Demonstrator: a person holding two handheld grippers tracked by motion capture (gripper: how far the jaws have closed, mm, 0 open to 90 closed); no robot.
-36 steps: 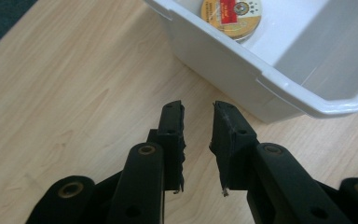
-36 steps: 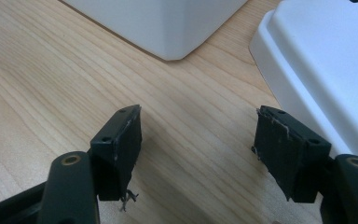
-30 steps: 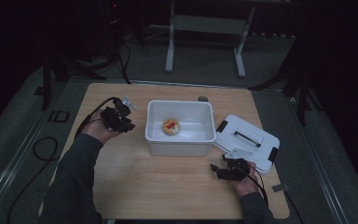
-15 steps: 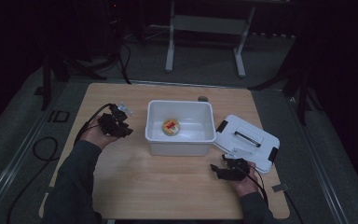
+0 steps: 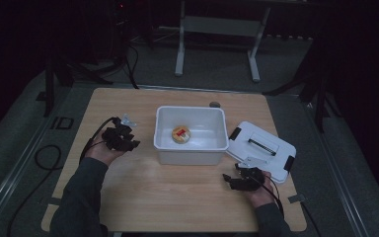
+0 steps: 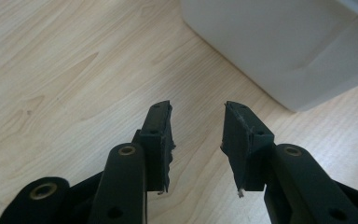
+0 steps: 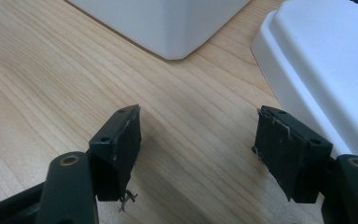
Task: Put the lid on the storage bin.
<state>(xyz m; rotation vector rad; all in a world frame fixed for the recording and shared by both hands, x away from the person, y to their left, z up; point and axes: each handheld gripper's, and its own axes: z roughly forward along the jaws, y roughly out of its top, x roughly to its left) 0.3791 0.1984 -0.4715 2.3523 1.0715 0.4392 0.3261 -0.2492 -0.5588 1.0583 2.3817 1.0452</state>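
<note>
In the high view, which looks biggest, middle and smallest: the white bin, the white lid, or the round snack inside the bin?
1. white bin
2. white lid, a bit smaller
3. round snack, much the smallest

Your left gripper [image 5: 128, 140] has come down toward the wooden counter [image 5: 177, 197] and drawn nearer to you, left of the white plastic tub [image 5: 191, 148]. Its jaws have just been opening, with nothing between them.

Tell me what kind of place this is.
Probably a lab or recording studio rather than a home: a bare wooden table on grey carpet, dark surroundings, a metal stand behind, cables on the floor, and a cabled tool in each hand.
</note>
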